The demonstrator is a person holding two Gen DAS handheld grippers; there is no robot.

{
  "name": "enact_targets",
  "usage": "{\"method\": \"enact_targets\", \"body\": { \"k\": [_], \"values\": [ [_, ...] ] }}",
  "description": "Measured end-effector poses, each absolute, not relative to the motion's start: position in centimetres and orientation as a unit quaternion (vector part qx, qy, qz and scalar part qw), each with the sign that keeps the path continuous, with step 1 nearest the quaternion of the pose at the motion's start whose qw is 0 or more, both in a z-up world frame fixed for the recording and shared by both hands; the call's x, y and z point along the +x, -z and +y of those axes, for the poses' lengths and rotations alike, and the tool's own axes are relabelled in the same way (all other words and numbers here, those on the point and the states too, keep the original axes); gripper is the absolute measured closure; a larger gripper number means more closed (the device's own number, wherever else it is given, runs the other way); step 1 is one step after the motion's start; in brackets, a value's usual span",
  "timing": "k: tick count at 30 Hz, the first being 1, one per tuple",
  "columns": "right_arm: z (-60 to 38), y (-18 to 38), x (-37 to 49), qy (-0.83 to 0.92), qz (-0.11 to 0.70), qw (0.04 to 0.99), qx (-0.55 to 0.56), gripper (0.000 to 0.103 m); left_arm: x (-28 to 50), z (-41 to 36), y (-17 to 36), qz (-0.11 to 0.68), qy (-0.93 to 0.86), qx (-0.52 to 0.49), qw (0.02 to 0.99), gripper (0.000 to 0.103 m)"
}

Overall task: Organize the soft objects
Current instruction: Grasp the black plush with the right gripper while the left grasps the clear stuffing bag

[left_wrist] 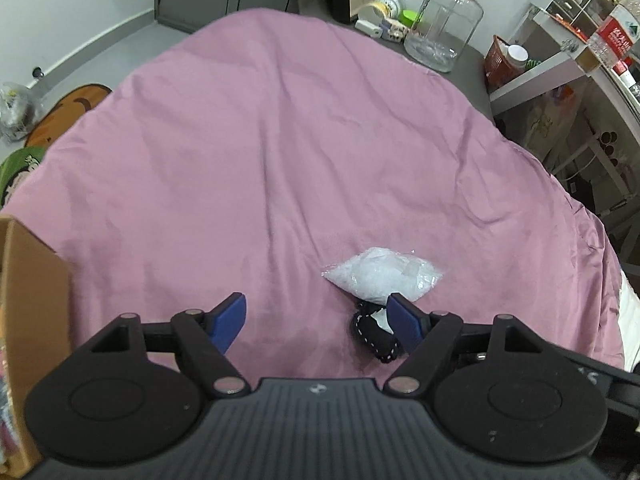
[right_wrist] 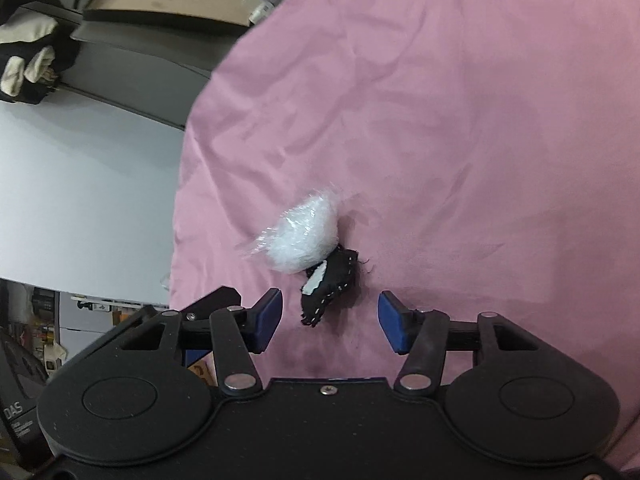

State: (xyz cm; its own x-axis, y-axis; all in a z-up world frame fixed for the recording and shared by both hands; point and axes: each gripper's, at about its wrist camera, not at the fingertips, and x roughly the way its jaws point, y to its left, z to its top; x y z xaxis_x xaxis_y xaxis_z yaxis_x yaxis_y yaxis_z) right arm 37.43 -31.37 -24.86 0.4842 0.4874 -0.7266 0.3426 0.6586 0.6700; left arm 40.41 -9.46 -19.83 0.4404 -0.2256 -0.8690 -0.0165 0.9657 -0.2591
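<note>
Two soft items lie together on a wrinkled pink cloth point(left_wrist: 248, 128) spread over the worktop: a clear plastic bag of white stuffing point(left_wrist: 382, 274) and, touching its near edge, a small black felt piece with white stitching point(left_wrist: 376, 336) and a white patch; in the right wrist view the same bag of white stuffing point(right_wrist: 306, 234) sits just beyond the black felt piece point(right_wrist: 328, 286), both near the cloth's left border; the left gripper point(left_wrist: 316, 320) has its blue-padded jaws well apart over bare cloth, nothing between them, its right pad overlapping the felt piece in view, contact uncertain; the right gripper point(right_wrist: 330, 322) has its jaws apart, the felt piece lying in front of the gap and nearer the left pad, neither pad pressing on it; a cardboard box point(left_wrist: 28, 320) stands at the left edge of the left wrist view; beyond the far edge of the cloth stand a large clear glass jar point(left_wrist: 442, 28) and white shelving point(left_wrist: 560, 56) with a red basket point(left_wrist: 502, 62).
</note>
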Motion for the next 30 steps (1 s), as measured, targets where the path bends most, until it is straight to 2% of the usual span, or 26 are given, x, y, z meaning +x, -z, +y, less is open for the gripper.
{"method": "enact_targets", "body": {
  "k": [7,9,11,14,30],
  "values": [
    [-30.7,26.8,39.4,-0.046,0.512,0.744,0.427,0.051,41.6,-9.3,21.1,0.535,0.058,-0.109,0.836,0.026],
    [-30.6,27.2,39.7,-0.042,0.511,0.741,0.434,0.059,41.9,-9.2,21.2,0.536,0.058,-0.11,0.835,0.026],
    [-30.4,27.6,40.0,-0.038,0.517,0.737,0.433,0.082,42.2,-9.4,21.1,0.533,0.064,-0.108,0.837,0.026],
    [-30.8,27.7,39.5,-0.034,0.512,0.732,0.448,0.089,42.4,-9.9,20.8,0.528,0.077,-0.104,0.84,0.026],
    [-35.6,27.9,36.8,0.035,0.461,0.718,0.52,0.09,43.4,-14.4,22.5,0.514,0.145,-0.105,0.839,0.026]
  ]
}}
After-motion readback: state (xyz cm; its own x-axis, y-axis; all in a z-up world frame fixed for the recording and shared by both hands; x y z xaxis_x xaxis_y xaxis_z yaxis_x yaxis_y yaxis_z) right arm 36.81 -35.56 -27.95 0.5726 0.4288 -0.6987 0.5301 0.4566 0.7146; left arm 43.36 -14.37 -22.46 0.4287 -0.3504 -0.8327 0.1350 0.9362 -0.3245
